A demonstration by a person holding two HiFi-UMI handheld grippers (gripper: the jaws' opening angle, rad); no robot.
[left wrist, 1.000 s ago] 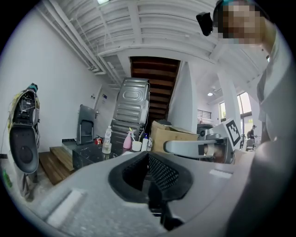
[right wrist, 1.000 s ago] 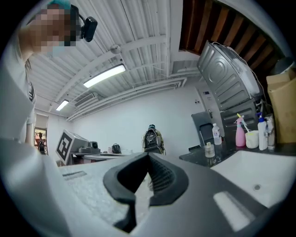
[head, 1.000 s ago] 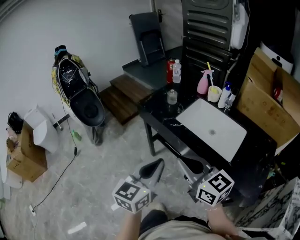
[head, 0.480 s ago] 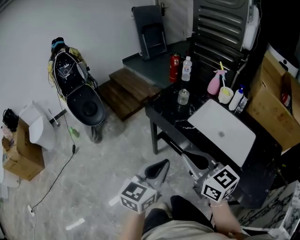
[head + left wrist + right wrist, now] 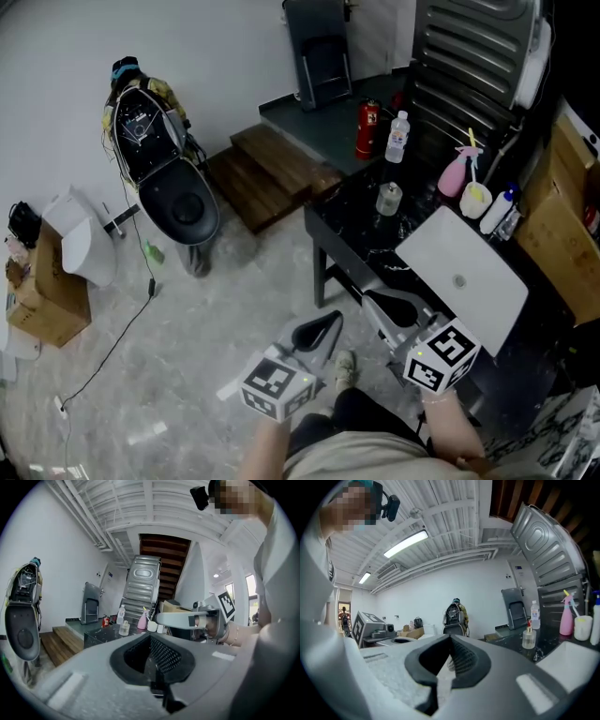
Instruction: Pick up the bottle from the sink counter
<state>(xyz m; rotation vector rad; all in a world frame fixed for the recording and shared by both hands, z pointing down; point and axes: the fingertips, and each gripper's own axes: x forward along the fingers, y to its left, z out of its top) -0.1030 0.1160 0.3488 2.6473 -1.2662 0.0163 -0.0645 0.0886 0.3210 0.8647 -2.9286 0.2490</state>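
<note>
On the black sink counter [image 5: 361, 225] a clear plastic bottle [image 5: 397, 137] stands at the far corner beside a red extinguisher [image 5: 366, 129]. A small glass pump bottle [image 5: 388, 198] stands nearer the front, and a pink spray bottle [image 5: 455, 173] behind the white sink [image 5: 464, 272]. The left gripper [image 5: 322, 326] and the right gripper [image 5: 386, 303] are both shut and empty, held low in front of the counter, well short of the bottles. The left gripper view shows the clear bottle [image 5: 121, 613] beyond the shut left gripper [image 5: 151, 641]. The right gripper view shows it [image 5: 535, 613] past the right gripper [image 5: 450, 641].
A cup [image 5: 475, 199] and a white-and-blue bottle [image 5: 497, 211] stand behind the sink. A black scooter [image 5: 169, 183] is parked at the left, wooden steps [image 5: 272, 173] lie beside the counter, and a cardboard box [image 5: 42, 300] and a white bin [image 5: 80, 248] sit at the far left.
The counter and its bottles have slid to the right in the head view as the person moved. Both grippers stay shut and low, and a shoe now shows between them.
</note>
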